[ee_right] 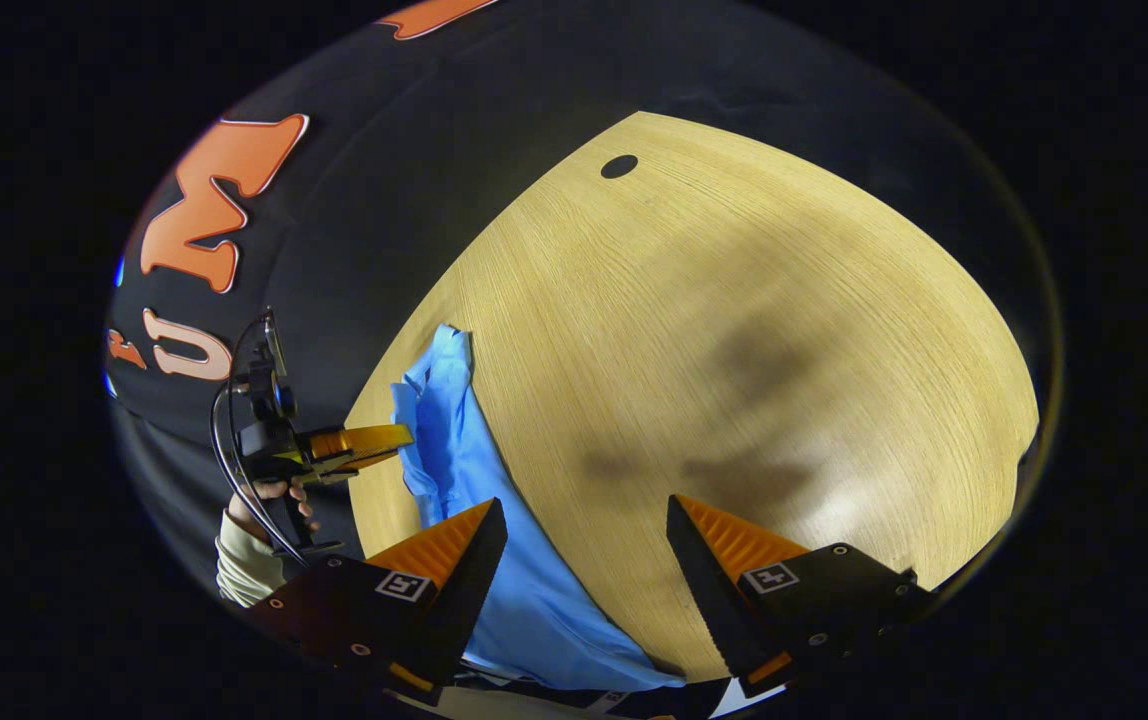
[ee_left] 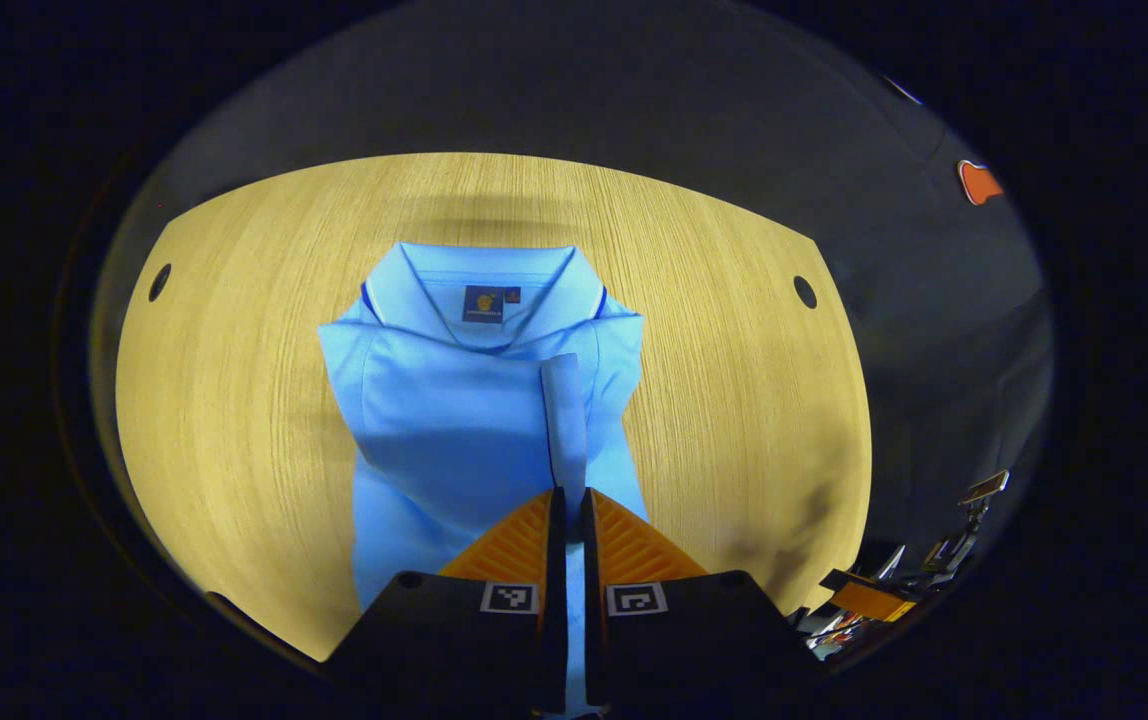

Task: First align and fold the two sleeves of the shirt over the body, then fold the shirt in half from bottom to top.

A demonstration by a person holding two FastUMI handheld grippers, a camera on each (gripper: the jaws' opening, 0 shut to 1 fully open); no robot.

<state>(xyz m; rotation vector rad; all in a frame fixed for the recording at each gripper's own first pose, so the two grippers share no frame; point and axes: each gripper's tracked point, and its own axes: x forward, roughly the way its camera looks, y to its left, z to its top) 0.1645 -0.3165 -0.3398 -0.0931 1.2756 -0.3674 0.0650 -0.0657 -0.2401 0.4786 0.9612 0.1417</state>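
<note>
My left gripper [ee_left: 566, 495] sits at bottom centre of the left gripper view, fingers pressed almost together and pinching a narrow strip of the light blue polo shirt of soft knit fabric [ee_left: 454, 400] — looks like the sleeve edge, running up from my tips toward the collar. The shirt lies flat in the middle of the frame on the pale wooden table with fine straight grain [ee_left: 734, 400], collar [ee_left: 489, 280] at the top, a small dark label inside it; one sleeve seems already laid over the body, so I judge the sleeve step nearly done and the bottom-to-top fold not yet started. My right gripper [ee_right: 584, 520] is at the bottom of the right gripper view, fingers spread wide with nothing between them, hovering over bare table just beside the shirt's edge at lower left of that frame. Left of it I see my other gripper and the hand [ee_right: 269, 495] holding it at the table rim. Risks: the fabric is thin and limp, so the pinched strip could slip out or drag the whole shirt across the smooth wood, skewing the sleeves' alignment — a pull while my right side holds nothing down would cause that. Letting go too high could let the sleeve crumple.
</note>
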